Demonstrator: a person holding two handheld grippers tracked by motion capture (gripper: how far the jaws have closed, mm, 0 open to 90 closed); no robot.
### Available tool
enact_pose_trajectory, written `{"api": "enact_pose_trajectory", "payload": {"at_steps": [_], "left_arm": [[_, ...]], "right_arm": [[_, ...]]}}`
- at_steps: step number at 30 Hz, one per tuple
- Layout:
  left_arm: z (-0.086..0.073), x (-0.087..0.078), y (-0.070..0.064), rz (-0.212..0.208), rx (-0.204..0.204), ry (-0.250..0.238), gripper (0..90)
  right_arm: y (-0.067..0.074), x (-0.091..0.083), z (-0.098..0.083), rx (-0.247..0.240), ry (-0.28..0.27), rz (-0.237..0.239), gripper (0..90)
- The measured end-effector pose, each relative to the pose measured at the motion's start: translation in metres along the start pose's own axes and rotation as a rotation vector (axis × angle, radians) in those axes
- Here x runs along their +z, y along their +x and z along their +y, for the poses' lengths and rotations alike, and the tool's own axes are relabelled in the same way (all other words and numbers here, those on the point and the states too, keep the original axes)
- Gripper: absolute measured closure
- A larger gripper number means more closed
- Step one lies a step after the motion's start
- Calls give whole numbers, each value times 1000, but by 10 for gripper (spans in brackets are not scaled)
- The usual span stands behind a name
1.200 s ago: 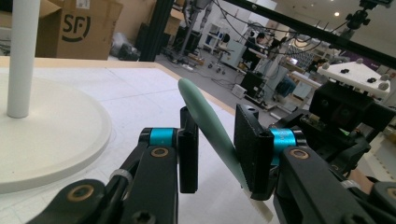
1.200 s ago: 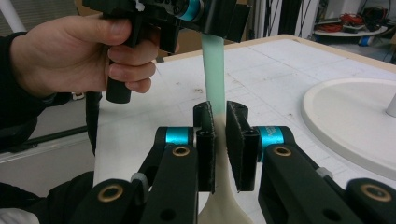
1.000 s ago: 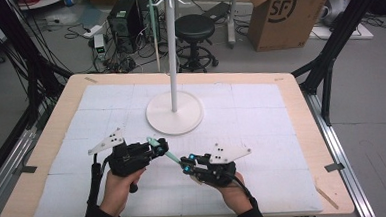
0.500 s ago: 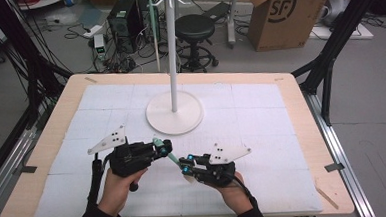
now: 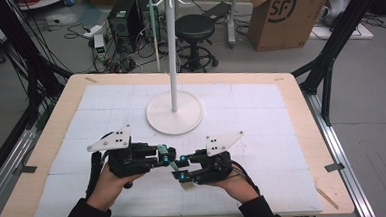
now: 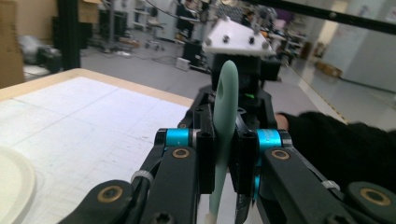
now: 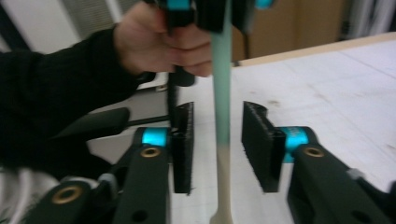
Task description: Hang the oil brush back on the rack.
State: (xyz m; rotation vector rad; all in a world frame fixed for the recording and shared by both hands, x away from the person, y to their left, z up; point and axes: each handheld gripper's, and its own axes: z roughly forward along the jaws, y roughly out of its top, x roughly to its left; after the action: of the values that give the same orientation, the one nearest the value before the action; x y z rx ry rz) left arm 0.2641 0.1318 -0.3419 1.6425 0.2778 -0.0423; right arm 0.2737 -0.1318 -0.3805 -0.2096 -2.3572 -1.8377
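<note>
Two grippers | left gripper (image 6: 223, 161) clamped on spatula (image 6: 224, 121) | right gripper (image 7: 217, 140) just opened, clear gaps beside handle

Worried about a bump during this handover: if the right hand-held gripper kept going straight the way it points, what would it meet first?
Probably the left hand-held gripper, which faces it and is shut on the green utensil. That utensil already stands between the right hand-held gripper's open jaws, which have just been opening. Depth is hard to judge.

Left gripper (image 5: 167, 155) clamped tight — right gripper (image 5: 178, 168) (jaws apparently just parted) facing it.
</note>
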Motion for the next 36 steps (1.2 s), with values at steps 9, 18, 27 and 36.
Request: {"api": "enact_pose_trajectory", "payload": {"at_steps": [9,18,27,36], "left_arm": [[3,-3,-4,-19,45,-41,822],[-9,-24,-1,205,63,-112,281],[-30,-47,3,303,67,-106,189],[-47,-59,3,345,62,-95,188]], "right_arm": [[2,2,4,-27,2,38,840],[-4,-6,12,-29,-86,-53,844],[-24,-15,36,-24,-163,-111,844],[-48,-20,91,-58,-216,-108,844]]}}
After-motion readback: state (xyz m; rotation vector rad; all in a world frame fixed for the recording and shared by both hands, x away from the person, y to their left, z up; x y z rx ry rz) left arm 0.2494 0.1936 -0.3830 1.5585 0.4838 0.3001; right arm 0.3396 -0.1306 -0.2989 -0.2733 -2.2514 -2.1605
